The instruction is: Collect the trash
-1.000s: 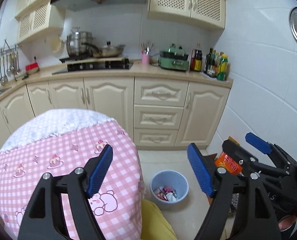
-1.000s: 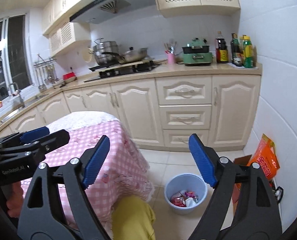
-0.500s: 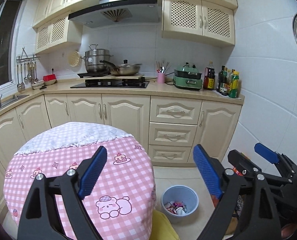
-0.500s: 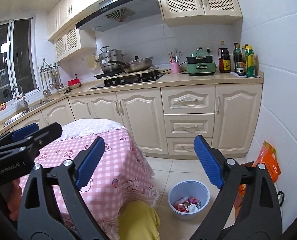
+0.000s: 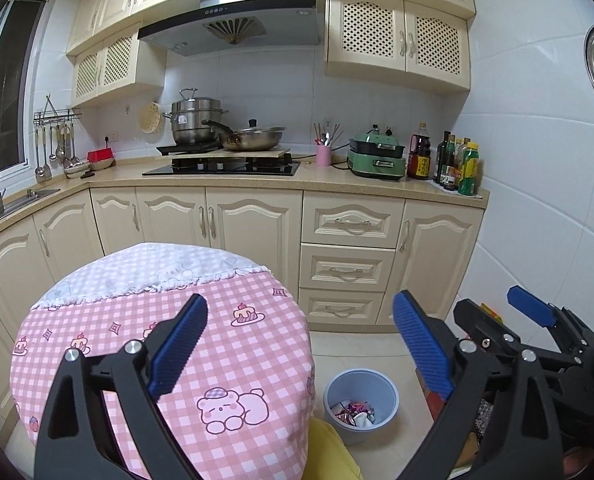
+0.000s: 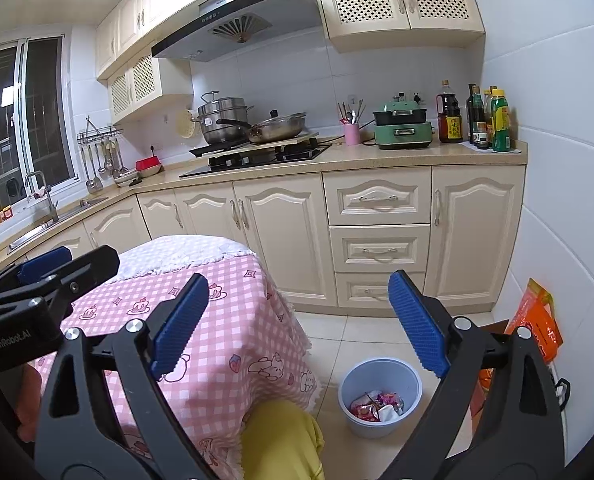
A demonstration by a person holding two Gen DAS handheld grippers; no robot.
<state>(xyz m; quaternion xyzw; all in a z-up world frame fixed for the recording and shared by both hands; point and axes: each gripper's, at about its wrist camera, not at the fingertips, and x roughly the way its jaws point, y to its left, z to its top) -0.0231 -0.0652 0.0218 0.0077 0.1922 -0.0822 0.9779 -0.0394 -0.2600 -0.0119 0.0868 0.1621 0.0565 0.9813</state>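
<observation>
Both views are tilting higher than a second ago, showing more upper cabinets. I am holding the left gripper (image 5: pixel 299 346) and right gripper (image 6: pixel 297 322) spread wide, gripping nothing. Trash (image 6: pixel 377 404) is lying inside the blue bin (image 6: pixel 409 372), on the floor beside the pink-clothed table (image 5: pixel 257 360).
</observation>
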